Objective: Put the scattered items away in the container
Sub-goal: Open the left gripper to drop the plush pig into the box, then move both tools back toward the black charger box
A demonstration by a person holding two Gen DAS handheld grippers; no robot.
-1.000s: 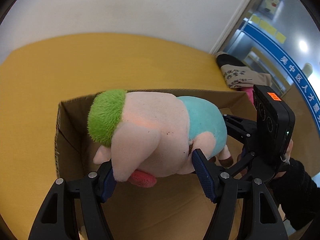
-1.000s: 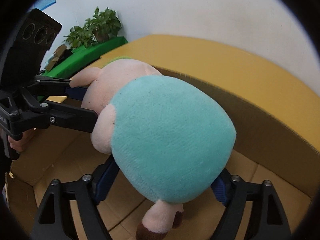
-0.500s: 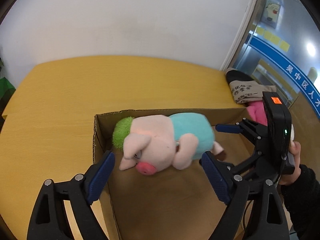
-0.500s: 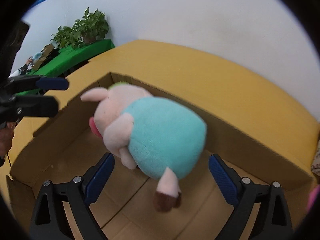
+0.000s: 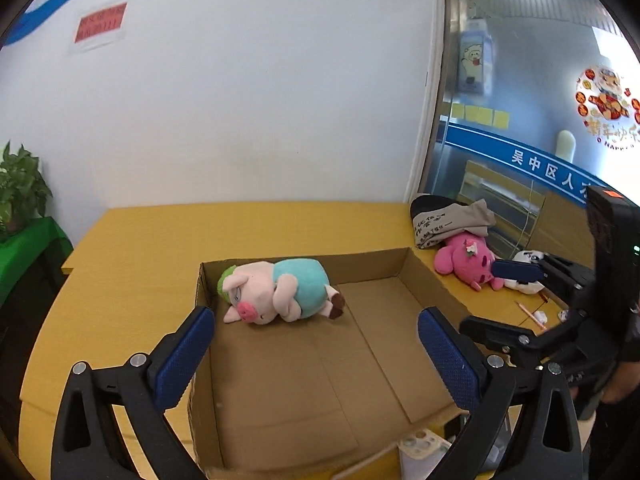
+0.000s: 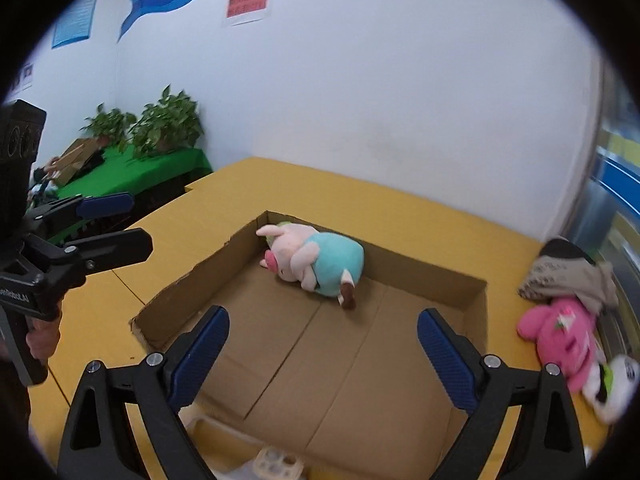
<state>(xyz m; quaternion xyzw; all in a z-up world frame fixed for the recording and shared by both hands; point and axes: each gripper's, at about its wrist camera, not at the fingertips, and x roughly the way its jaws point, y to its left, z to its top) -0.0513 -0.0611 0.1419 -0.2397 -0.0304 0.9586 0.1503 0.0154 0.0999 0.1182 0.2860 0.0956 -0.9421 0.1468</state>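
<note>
Cardboard box holds the pig plush at its far-left corner. Left gripper is opening, nothing between; right gripper stands apart, empty. Pink plush and folded cloth crowd the bench's right edge; a hasty reach could knock them off.

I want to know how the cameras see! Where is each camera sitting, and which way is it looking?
Left wrist view: sits on the left gripper, looking forward and down into the cardboard box; its jaws are opening with nothing between them, and the right gripper shows at right.
Right wrist view: sits on the right gripper, facing the same box from the other side; the left gripper and a hand show at left.
Both see the pig plush and the pink plush.
</note>
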